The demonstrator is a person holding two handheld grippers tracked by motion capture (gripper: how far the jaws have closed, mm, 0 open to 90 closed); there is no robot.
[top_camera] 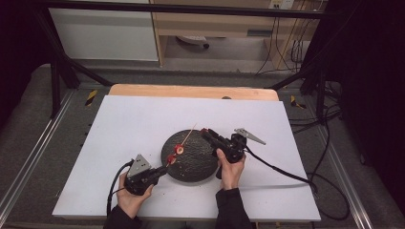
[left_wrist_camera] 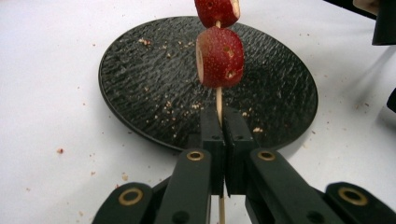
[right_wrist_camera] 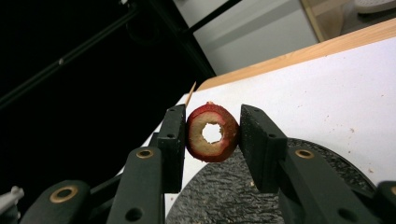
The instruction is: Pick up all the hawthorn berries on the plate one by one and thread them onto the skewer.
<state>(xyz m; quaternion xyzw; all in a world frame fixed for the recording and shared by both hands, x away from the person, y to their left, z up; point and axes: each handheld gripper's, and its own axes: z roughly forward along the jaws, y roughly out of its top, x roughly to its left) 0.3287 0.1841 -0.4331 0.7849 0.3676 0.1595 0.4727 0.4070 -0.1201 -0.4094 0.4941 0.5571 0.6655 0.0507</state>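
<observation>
- The step in hand is judged to be the threading of fruit onto a wooden skewer (left_wrist_camera: 218, 100) above a black plate (top_camera: 193, 164); two red pieces are already on the stick and a third is held ready.
- The left gripper (left_wrist_camera: 223, 135) is seen with its jaws pressed together on the lower end of the skewer, which is pinched between them and held slanting up over the plate.
- On the skewer, a red fruit piece (left_wrist_camera: 220, 57) sits above the jaws, over the plate, with a second fruit piece (left_wrist_camera: 217, 11) just above it; the two are nearly touching.
- The right gripper (right_wrist_camera: 210, 135) is seen with its jaws part open, closed only as far as a cored fruit ring (right_wrist_camera: 212, 133), which is gripped by its red outer sides over the far right edge of the plate.
- The bare pointed tip of the skewer is seen just beyond the ring, up and to its left in the right gripper view; it has not yet entered the hole.
- The next move is judged to call for the hole in the ring to be lined up with the tip and the ring to be slid down toward the other pieces, with the stick kept steady.
- The plate is round, matte and rough-ribbed, and is dusted with pale crumbs.
- The fruit is glossy red outside, speckled, with pale flesh at the cut faces.
- The tabletop (top_camera: 119, 124) around the plate is smooth and white, with scattered crumbs near the plate.
</observation>
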